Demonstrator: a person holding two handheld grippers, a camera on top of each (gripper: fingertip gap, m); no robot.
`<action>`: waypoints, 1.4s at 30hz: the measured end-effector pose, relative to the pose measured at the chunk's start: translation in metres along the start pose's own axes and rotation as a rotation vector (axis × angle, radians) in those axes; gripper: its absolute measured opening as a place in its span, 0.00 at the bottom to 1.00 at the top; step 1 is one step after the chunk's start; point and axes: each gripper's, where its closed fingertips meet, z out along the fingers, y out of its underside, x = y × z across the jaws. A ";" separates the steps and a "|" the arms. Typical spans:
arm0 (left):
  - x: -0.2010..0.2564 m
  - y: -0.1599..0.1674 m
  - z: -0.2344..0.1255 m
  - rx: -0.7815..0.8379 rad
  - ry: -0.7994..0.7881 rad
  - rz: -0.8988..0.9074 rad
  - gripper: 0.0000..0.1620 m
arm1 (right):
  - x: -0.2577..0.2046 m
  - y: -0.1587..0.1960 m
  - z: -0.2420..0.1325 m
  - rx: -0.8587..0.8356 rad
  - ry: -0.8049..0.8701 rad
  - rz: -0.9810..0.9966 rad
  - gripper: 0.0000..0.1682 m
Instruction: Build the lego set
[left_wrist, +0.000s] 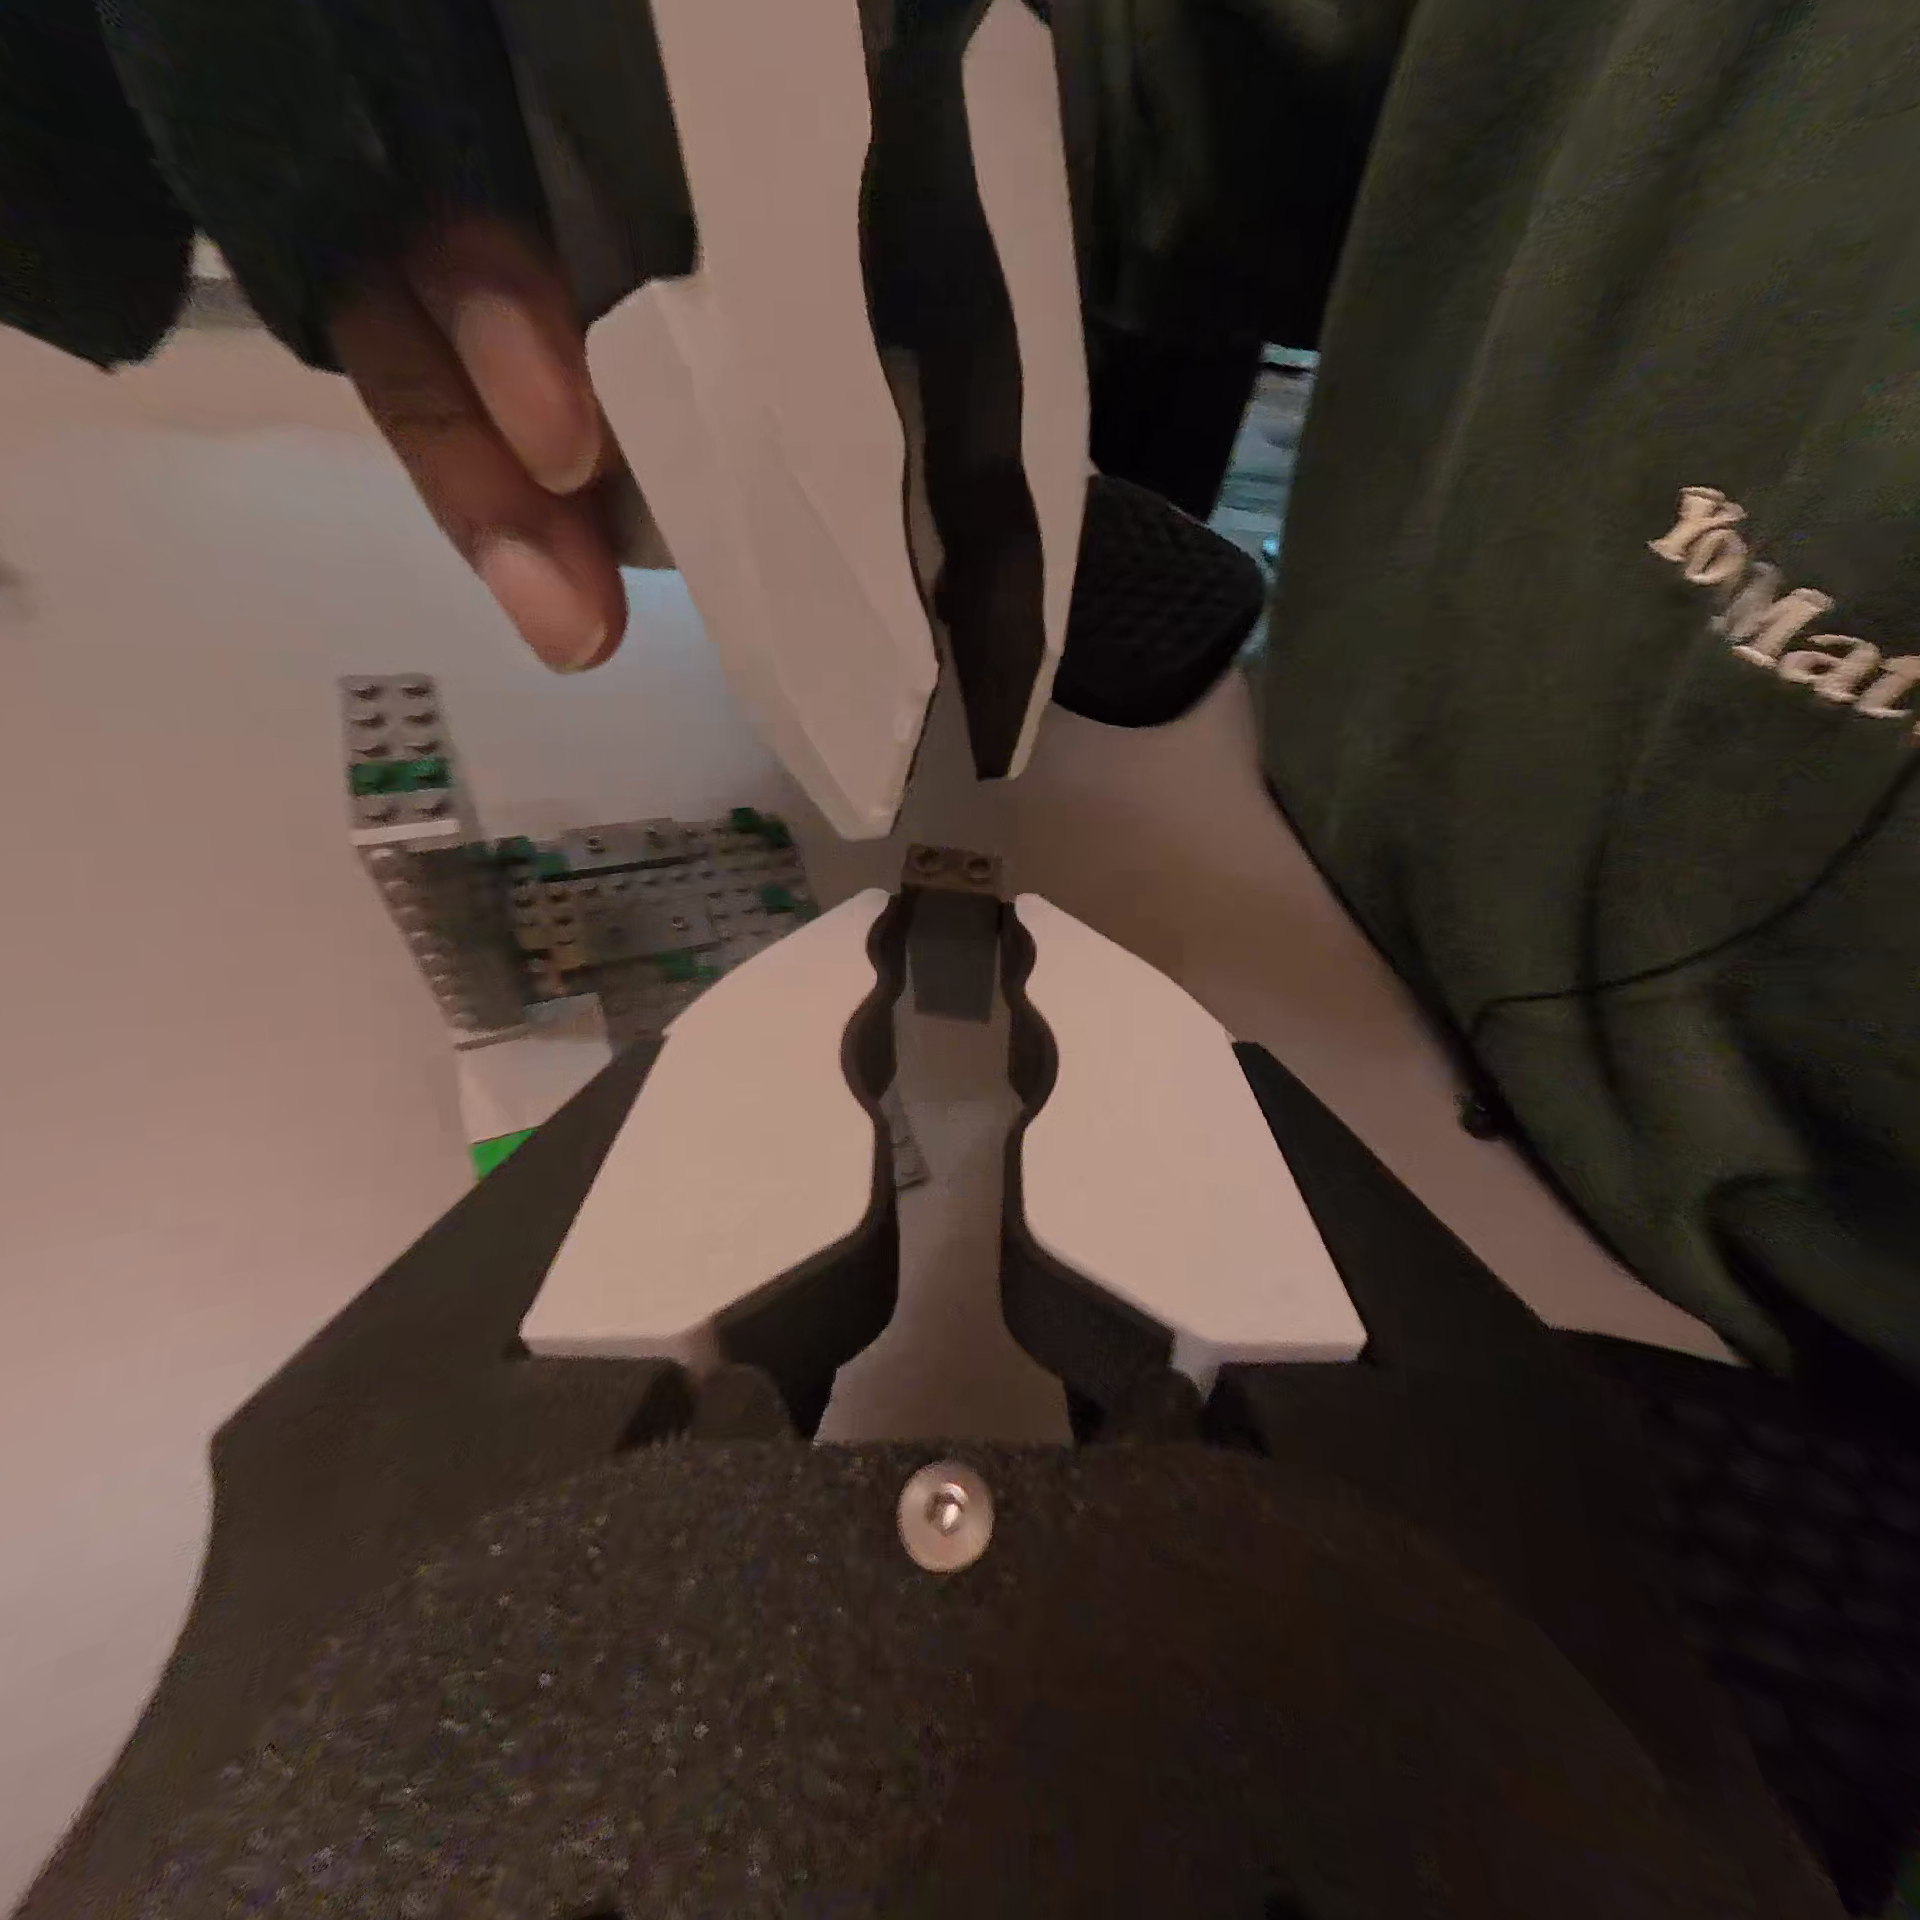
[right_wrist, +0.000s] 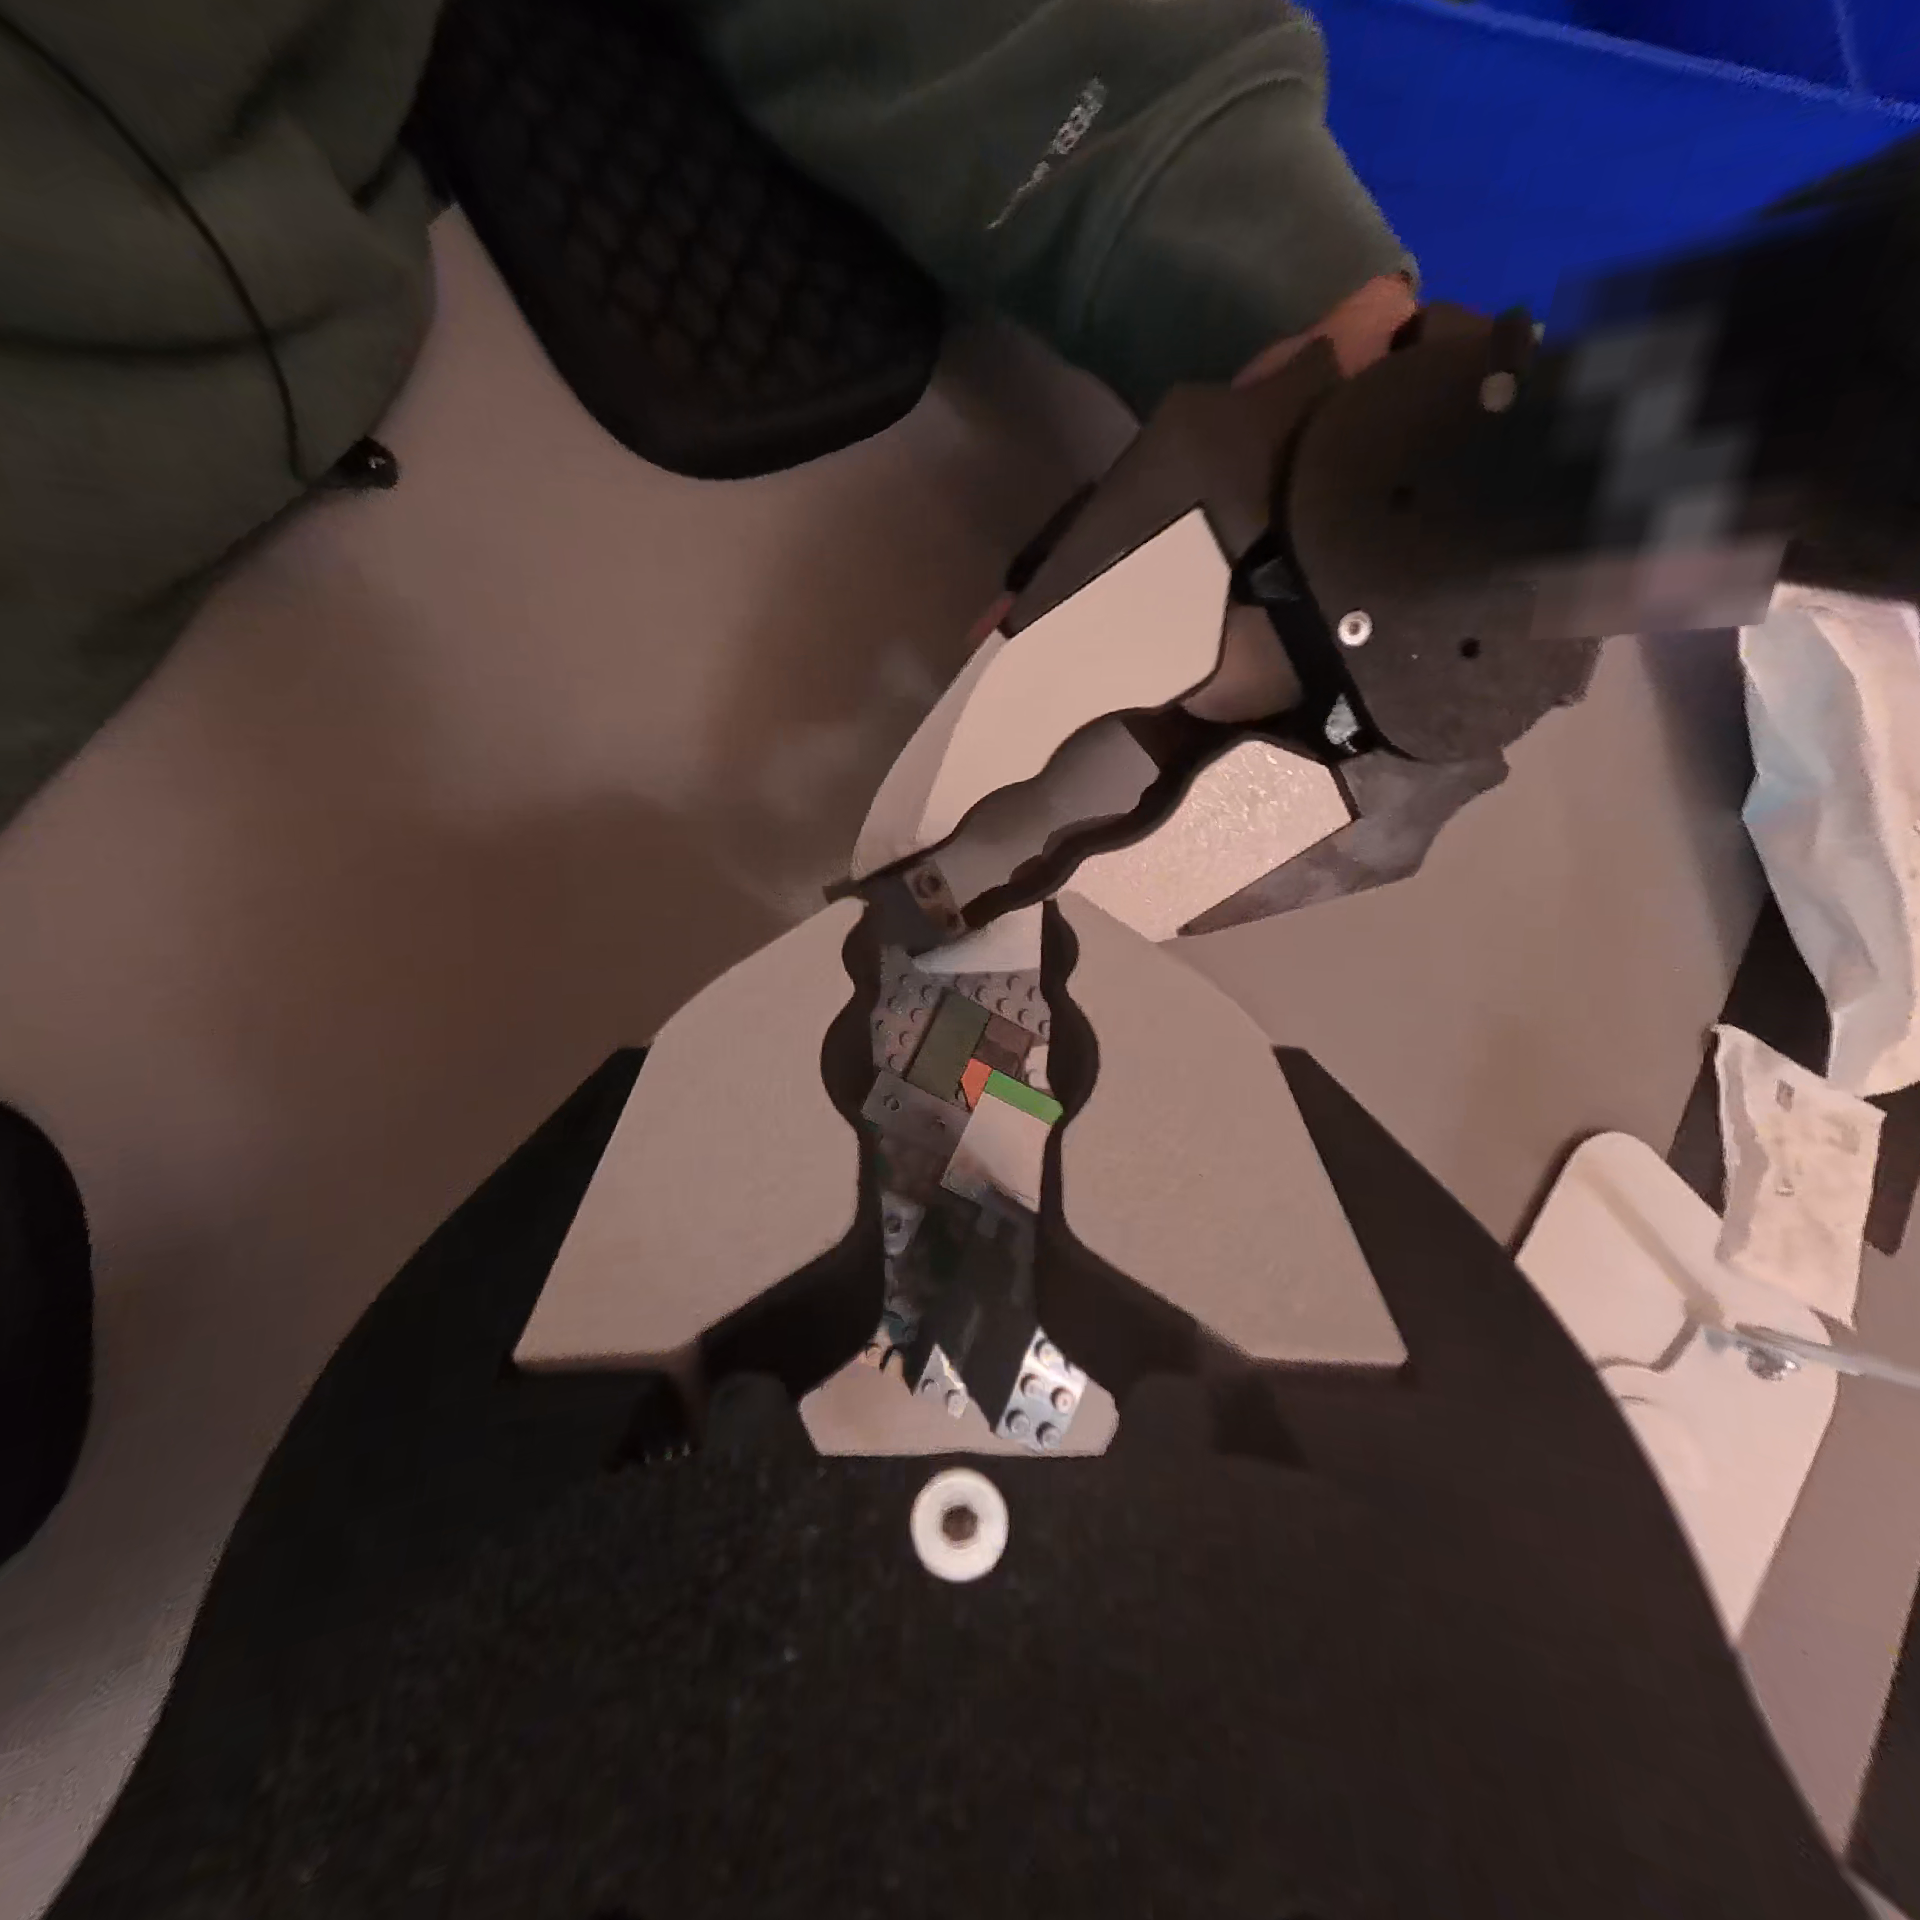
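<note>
Your white-and-black left gripper (left_wrist: 951, 902) hides most of the small dark grey studded lego piece (left_wrist: 954, 868) it grips; only its studded end shows past the fingertips, held above the pale worktop (left_wrist: 187, 831). Your right gripper (left_wrist: 940, 779) comes down from above, tips almost touching that piece, fingers a little apart and empty. Your bare hand (left_wrist: 499, 447) is cut off by a dark sleeve. The grey and green lego build (left_wrist: 582, 914) lies on the worktop beyond, blurred and partly covered.
</note>
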 end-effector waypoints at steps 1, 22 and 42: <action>0.004 0.001 0.000 -0.008 0.031 -0.006 0.10 | -0.001 -0.001 0.002 -0.014 -0.004 -0.014 0.17; 0.008 0.000 -0.007 -0.043 -0.040 0.008 0.15 | -0.015 -0.003 0.016 -0.186 -0.099 0.095 0.04; -0.051 -0.004 -0.041 0.054 -0.657 0.106 0.05 | 0.042 0.016 -0.003 -0.226 0.036 0.417 0.14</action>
